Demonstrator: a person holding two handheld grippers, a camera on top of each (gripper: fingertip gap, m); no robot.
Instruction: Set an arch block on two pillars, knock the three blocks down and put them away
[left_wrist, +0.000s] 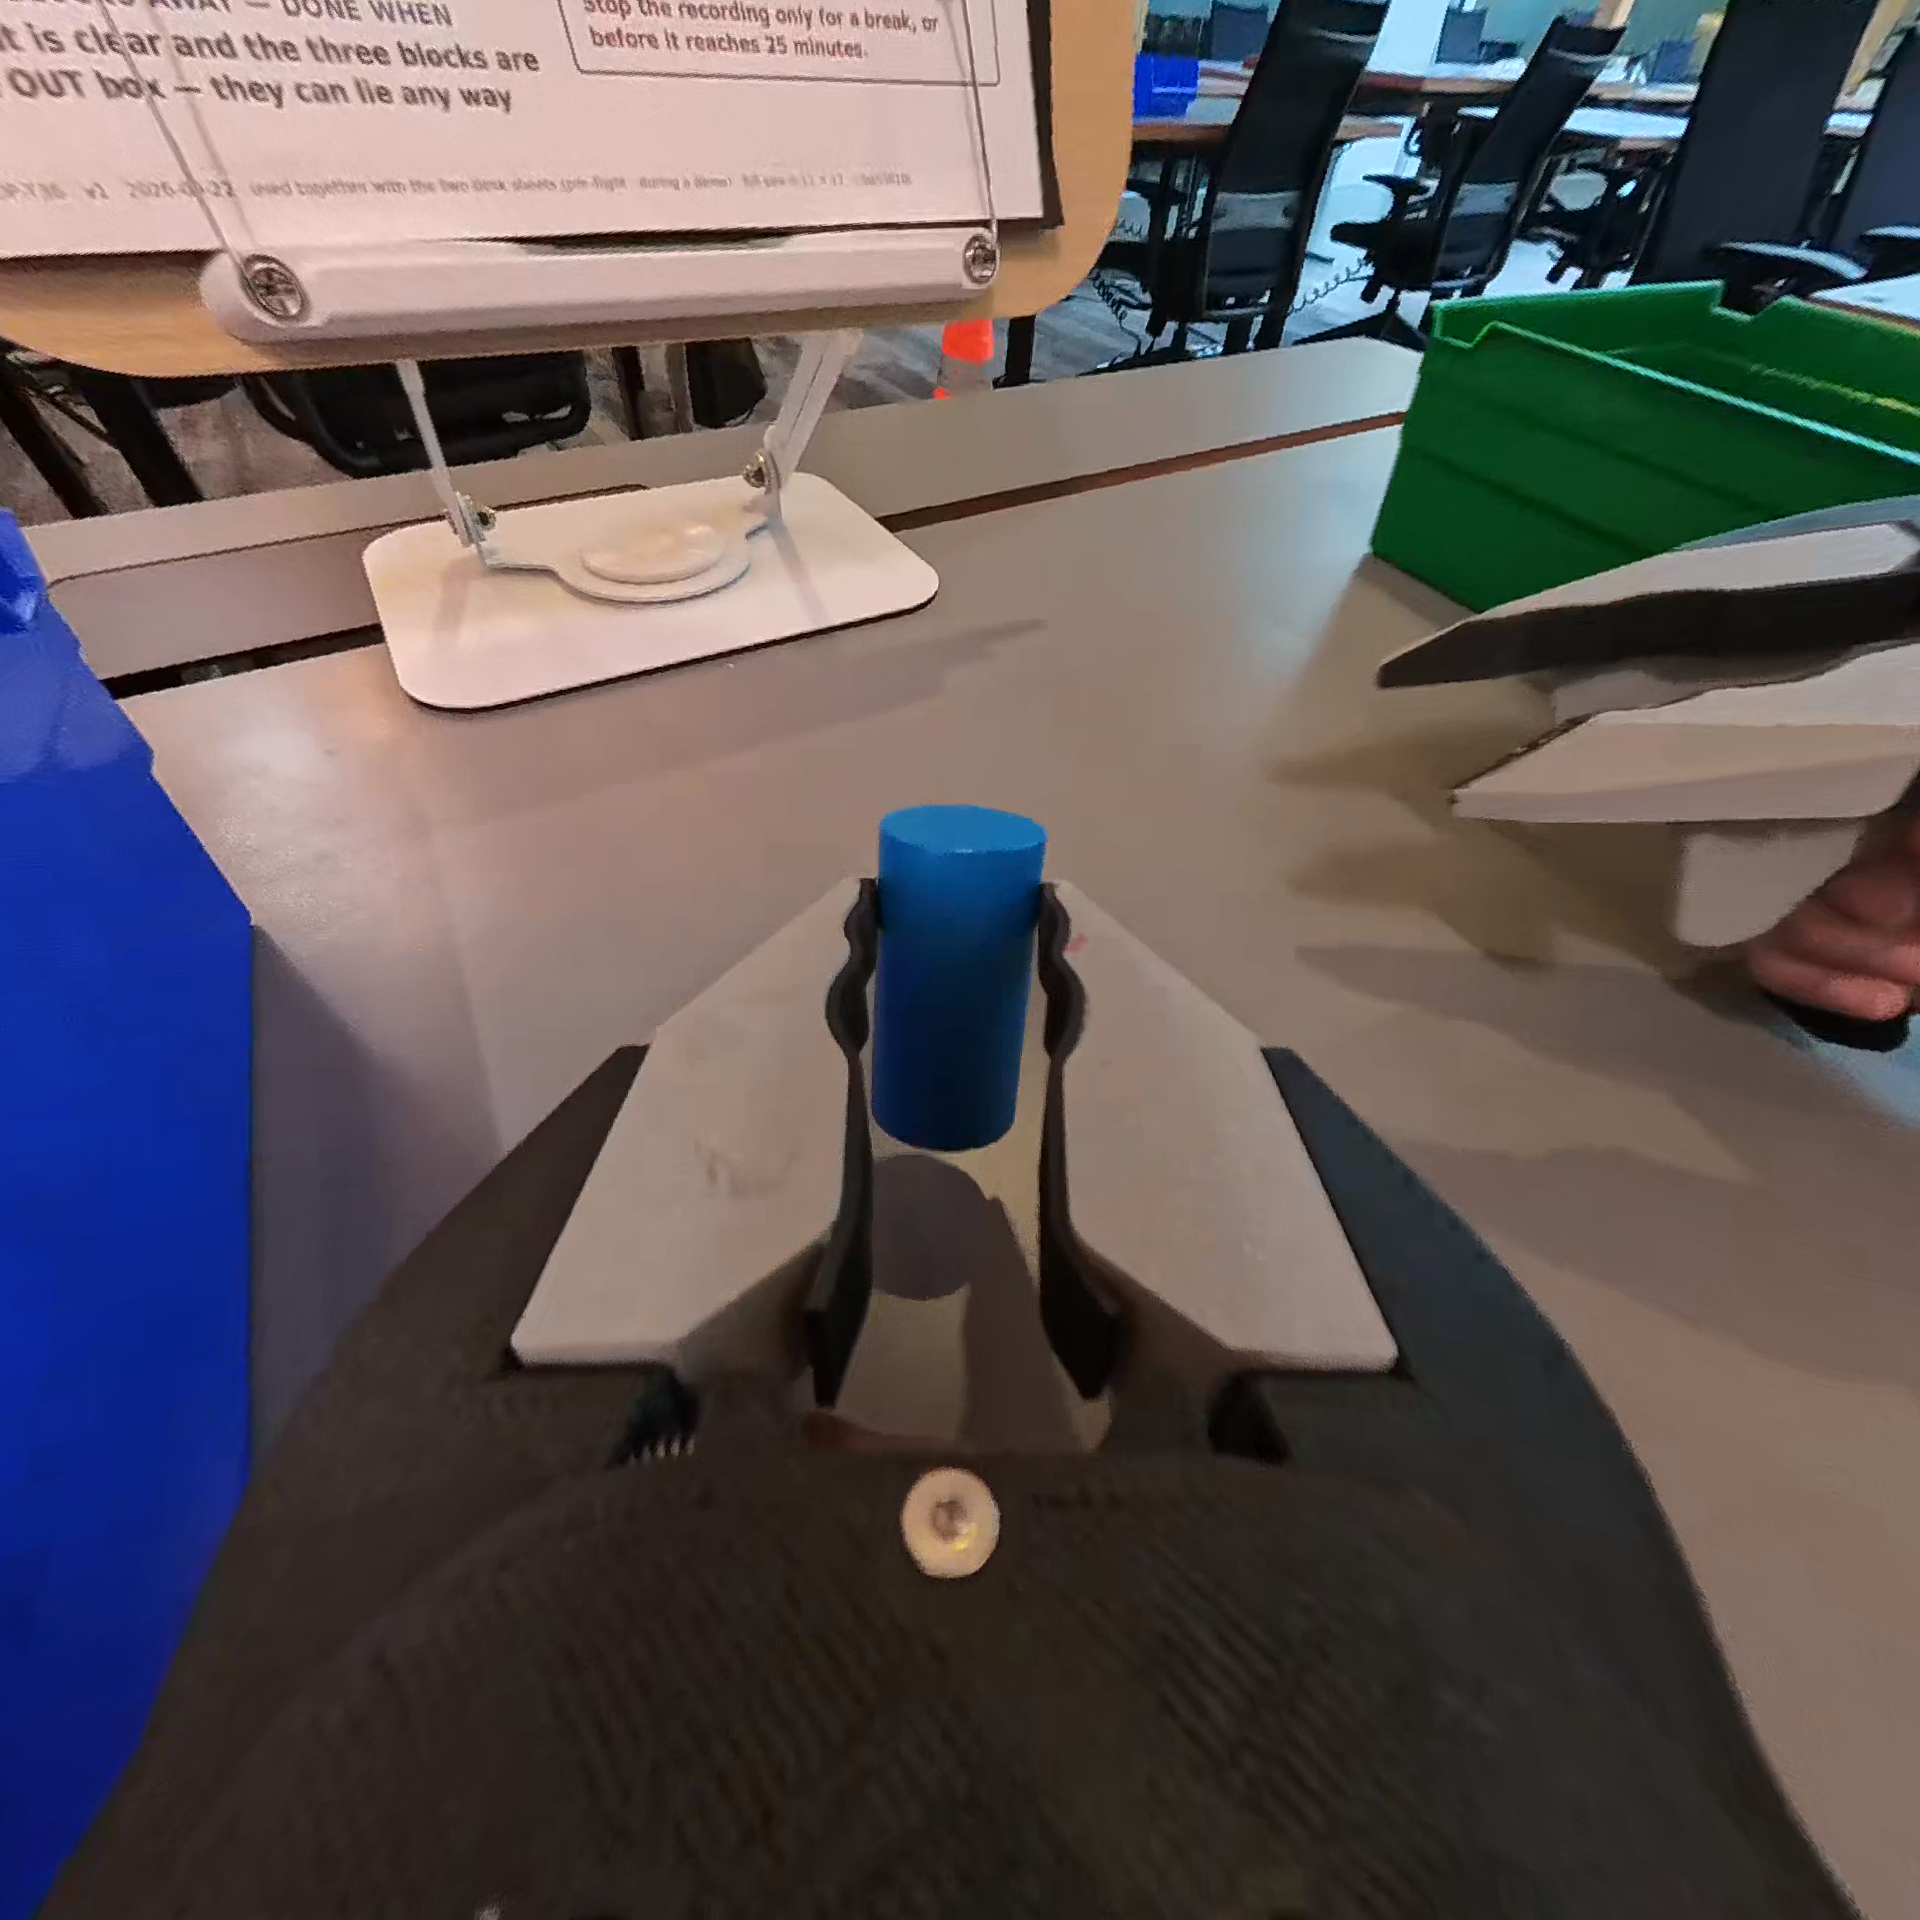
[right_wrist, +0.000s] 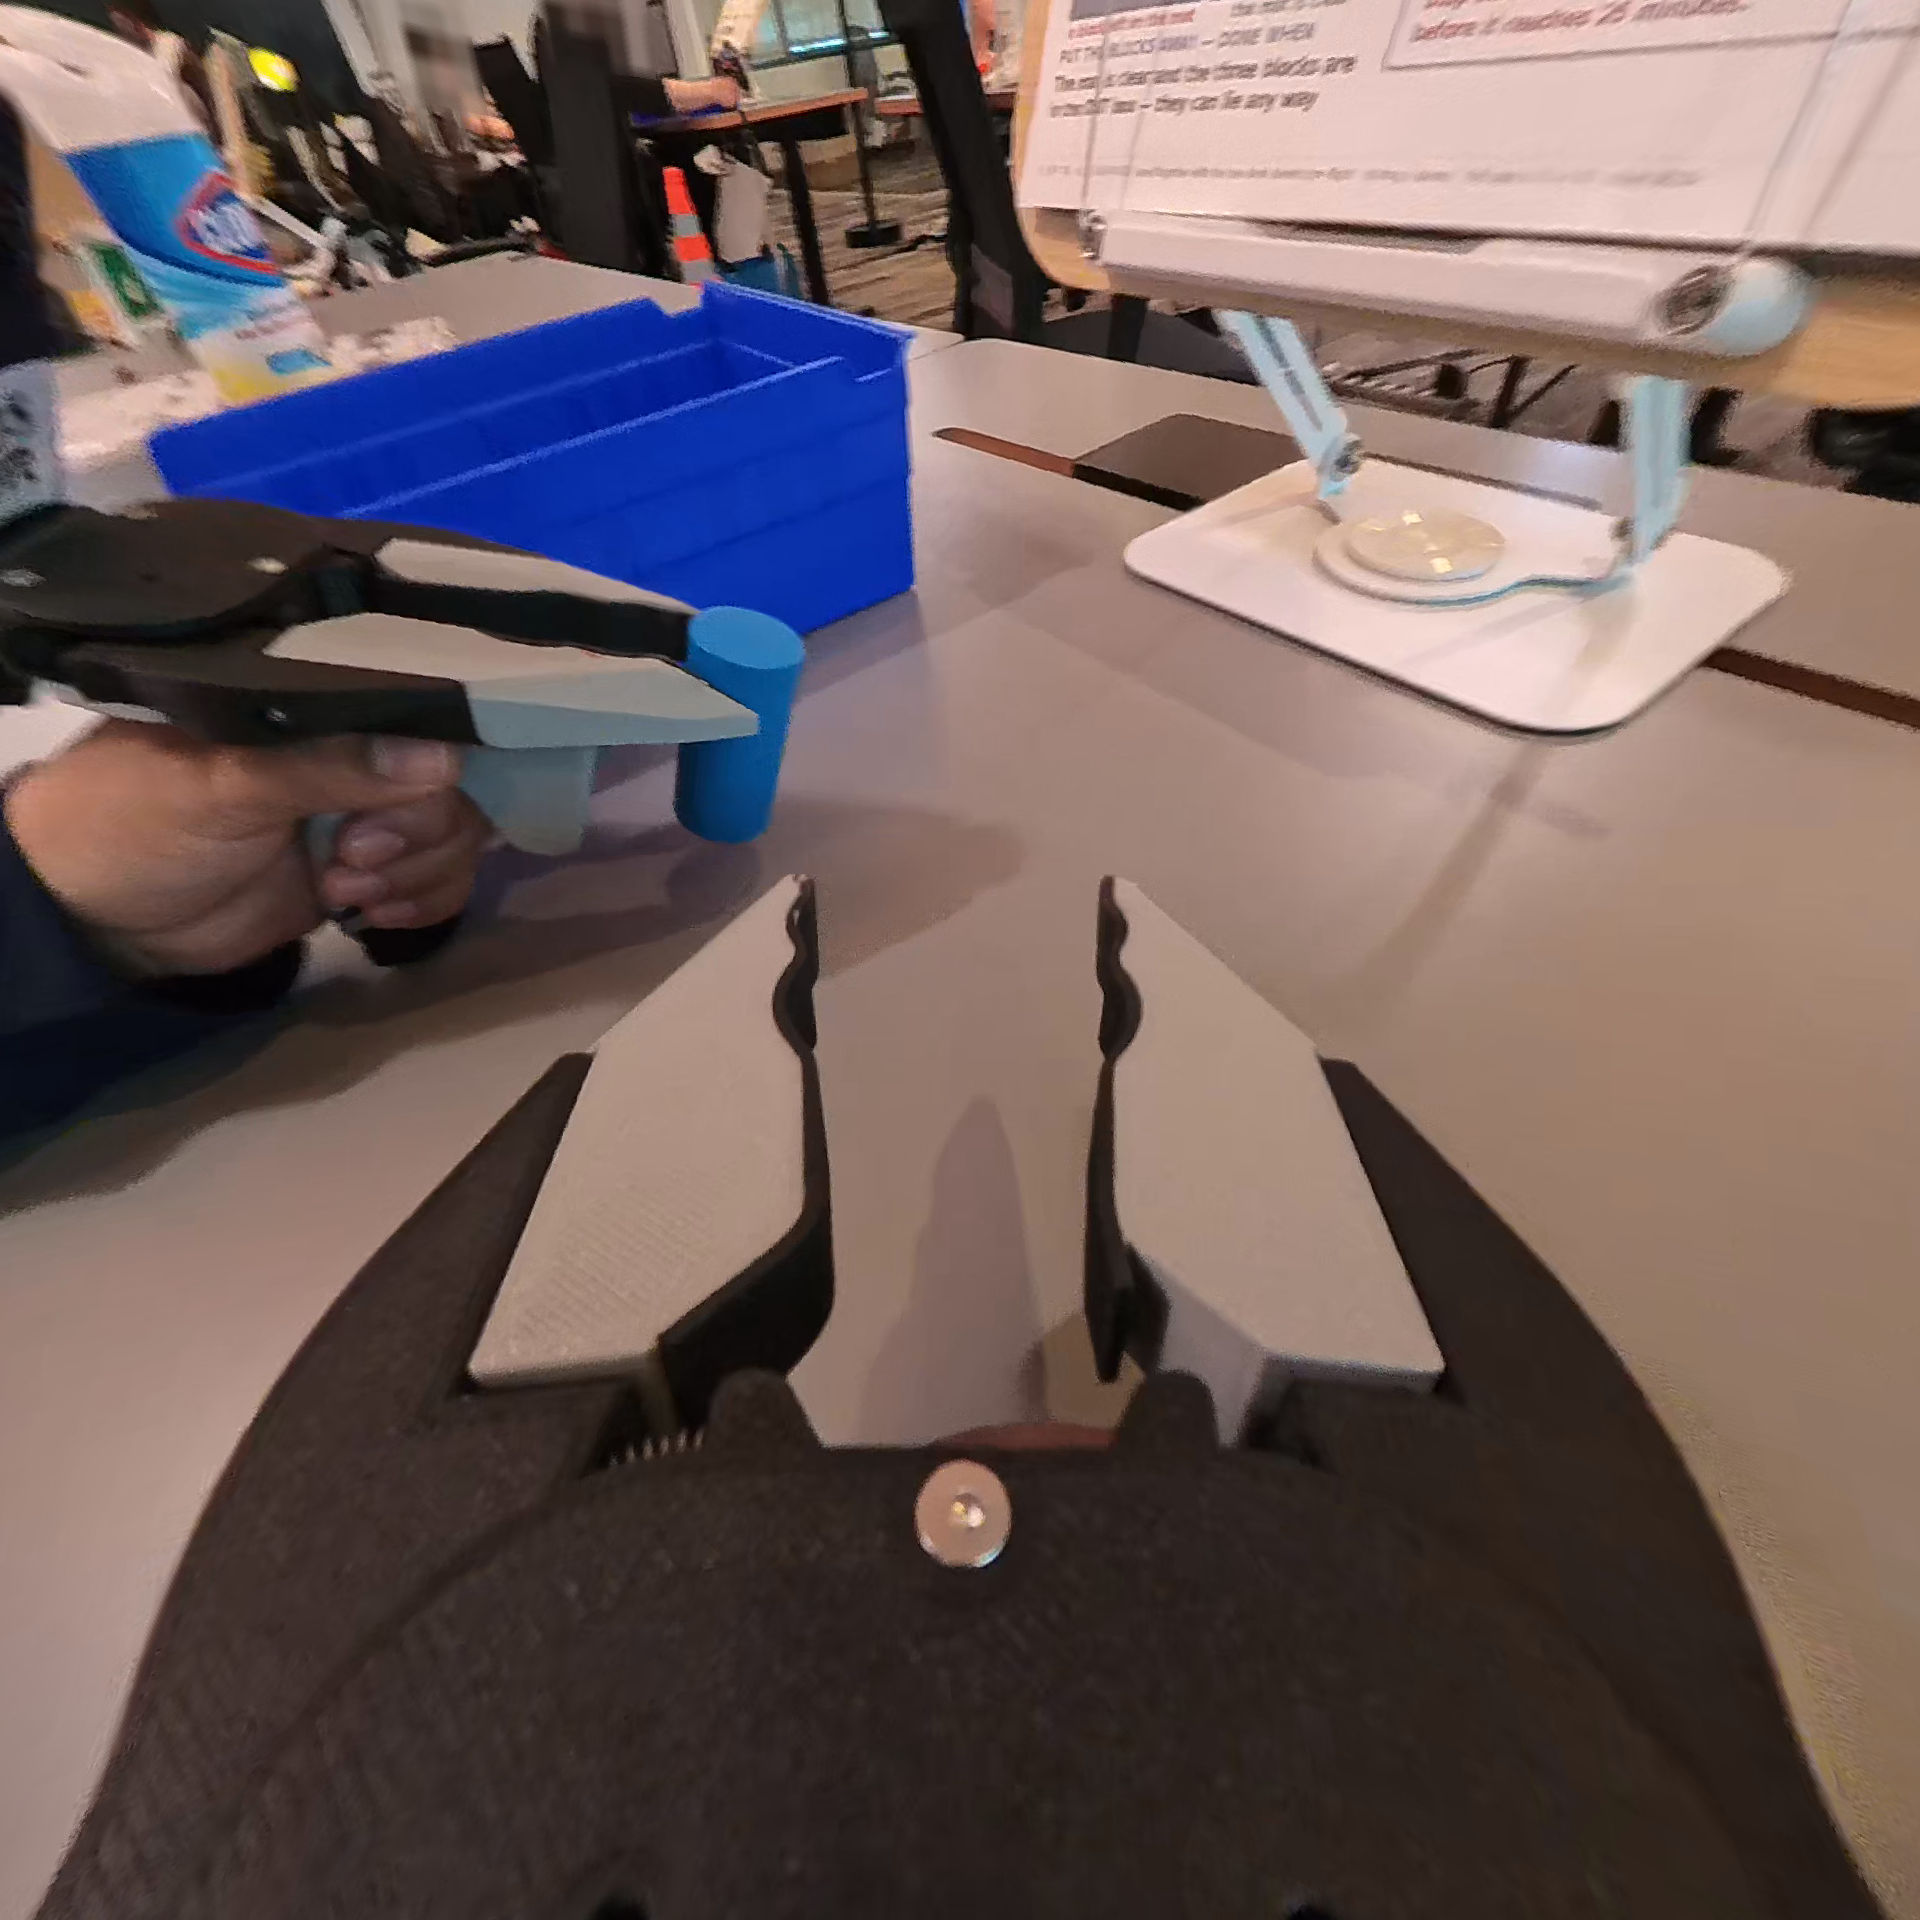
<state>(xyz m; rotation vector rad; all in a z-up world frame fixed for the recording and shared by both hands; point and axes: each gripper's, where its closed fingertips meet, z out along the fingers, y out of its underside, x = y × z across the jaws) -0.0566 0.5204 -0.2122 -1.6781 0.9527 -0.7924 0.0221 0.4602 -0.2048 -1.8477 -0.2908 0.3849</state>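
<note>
My left gripper (left_wrist: 956, 904) is shut on a blue cylinder pillar (left_wrist: 956, 987) and holds it upright, its base at or just above the grey table; I cannot tell which. The same pillar (right_wrist: 740, 727) shows in the right wrist view, between the left gripper's fingers (right_wrist: 623, 707), near the blue bin. My right gripper (right_wrist: 956, 914) is open and empty over bare table. It also shows in the left wrist view (left_wrist: 1455, 727) at the right, in front of the green bin. No arch block or second pillar is in view.
A blue bin (right_wrist: 582, 468) stands on the left of the table (right_wrist: 1455, 1039), a green bin (left_wrist: 1662, 436) on the right. A white stand (right_wrist: 1455, 592) holding an instruction sheet sits at the back middle. A wipes canister (right_wrist: 197, 239) stands beyond the blue bin.
</note>
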